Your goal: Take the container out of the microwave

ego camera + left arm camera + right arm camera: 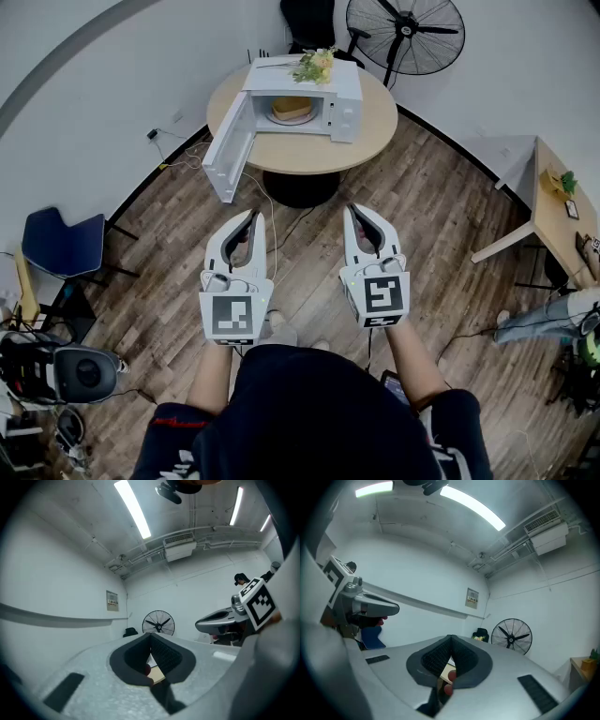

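- The person stands back from the round desk, with both tools held level and pointing at it.
- The left gripper has its jaws brought together at the tips. Its own view shows the dark pads meeting, with nothing caught between them.
- The right gripper is the same, with its jaws fully closed and empty.
- The microwave sits on the desk, dead ahead of both sets of jaws and well apart from them. A bunch of flowers lies on its roof.
- Its door is already swung wide and hangs out on the left, in the line ahead of the left jaws.
- The container, a low yellowish dish, is inside the open cavity. It lies beyond the jaws and between the lines of the two grippers, a little closer to the left one's line.
- From here the container looks round, so I can pick out no long axis to line the jaws up with.
- I'd judge the left jaws slightly nearer, but the door crowds their approach. The right jaws have the clearer run into the mouth of the cavity.
- Either pair would have to open before it could take the rim, and nothing of the reach has begun.
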### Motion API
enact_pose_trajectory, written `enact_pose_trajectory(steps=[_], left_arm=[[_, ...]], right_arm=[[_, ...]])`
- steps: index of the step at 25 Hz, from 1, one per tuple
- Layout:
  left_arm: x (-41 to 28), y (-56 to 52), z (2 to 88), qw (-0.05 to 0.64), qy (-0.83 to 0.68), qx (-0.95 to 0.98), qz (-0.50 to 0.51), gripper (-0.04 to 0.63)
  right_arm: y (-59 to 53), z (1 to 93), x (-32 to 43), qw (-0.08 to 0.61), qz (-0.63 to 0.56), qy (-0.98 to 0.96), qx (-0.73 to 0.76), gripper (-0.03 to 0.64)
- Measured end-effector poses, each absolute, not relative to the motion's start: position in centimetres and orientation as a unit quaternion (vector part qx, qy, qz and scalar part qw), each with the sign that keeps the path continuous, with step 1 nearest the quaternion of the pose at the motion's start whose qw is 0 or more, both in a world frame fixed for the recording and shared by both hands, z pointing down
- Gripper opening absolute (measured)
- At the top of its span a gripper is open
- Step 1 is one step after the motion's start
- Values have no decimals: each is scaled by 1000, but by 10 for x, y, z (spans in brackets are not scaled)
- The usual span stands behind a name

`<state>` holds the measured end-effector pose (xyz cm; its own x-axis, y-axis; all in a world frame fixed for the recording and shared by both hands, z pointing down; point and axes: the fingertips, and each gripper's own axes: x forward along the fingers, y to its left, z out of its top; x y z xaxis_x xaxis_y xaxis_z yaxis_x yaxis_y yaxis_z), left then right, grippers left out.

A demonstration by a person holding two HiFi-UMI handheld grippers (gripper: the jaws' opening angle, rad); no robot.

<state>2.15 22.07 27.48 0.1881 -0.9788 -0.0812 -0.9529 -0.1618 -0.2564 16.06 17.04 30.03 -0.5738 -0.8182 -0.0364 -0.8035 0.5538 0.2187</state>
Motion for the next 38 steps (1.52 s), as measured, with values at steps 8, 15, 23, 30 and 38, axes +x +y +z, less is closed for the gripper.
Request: enact_pose_trajectory(steps=[8,15,23,30,38], left_arm=[[31,222,278,119,637,-759,-55,14],[47,234,287,116,641,-756,-66,14],[49,228,293,117,646,-751,-65,14],[50,200,296,128,641,-754,-74,14],[28,141,311,102,641,-757,-78,14]], right_arm=[[173,307,165,40,-91,-891,443,6],[184,320,176,54,-94,-895,433,6],[180,328,171,68,-105,-900,417,8],[155,332,169,78,-106,-899,417,8],[99,339,144,91,-110,-899,413,8]])
